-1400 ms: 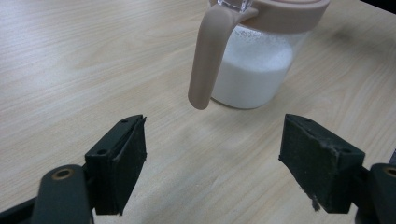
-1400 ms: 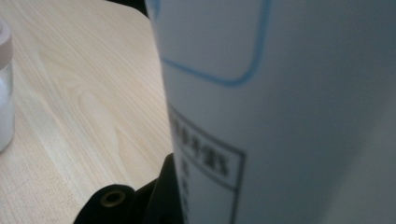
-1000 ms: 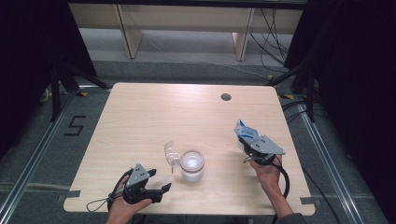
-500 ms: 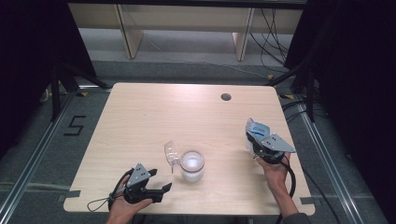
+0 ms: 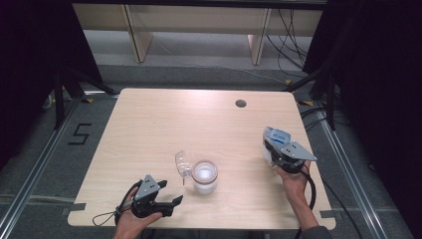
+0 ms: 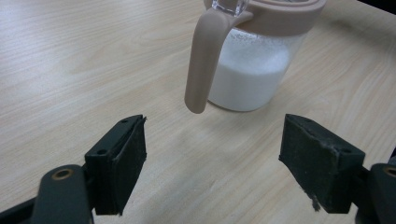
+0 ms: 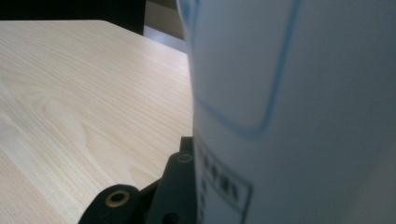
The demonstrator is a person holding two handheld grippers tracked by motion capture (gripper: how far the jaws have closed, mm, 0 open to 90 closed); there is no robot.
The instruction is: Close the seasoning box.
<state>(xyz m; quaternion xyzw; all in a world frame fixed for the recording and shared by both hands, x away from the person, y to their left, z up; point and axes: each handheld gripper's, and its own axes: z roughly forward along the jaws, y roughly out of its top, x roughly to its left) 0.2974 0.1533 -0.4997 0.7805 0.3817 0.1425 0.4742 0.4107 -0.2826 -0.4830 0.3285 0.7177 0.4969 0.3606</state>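
Right gripper [image 5: 271, 149]: we are seeing its fingers clenching a white carton [image 5: 274, 137] near the surface's [image 5: 164, 119] right edge.
Left gripper [image 5: 171, 199]: fingers are standing released, facing the jar [image 5: 205, 177] near the front edge.

High view overhead, facing table [image 5: 149, 129]; gripper views low, close; jar [image 5: 204, 176] shared

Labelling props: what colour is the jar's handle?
Pinkish beige handle, clearest in the left gripper view.

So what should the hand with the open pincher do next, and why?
Probably ease the left gripper forward toward the jug's handle. Its jaws stand open and empty, and the handle hangs just ahead of them. The right gripper already holds the white carton off to the side.
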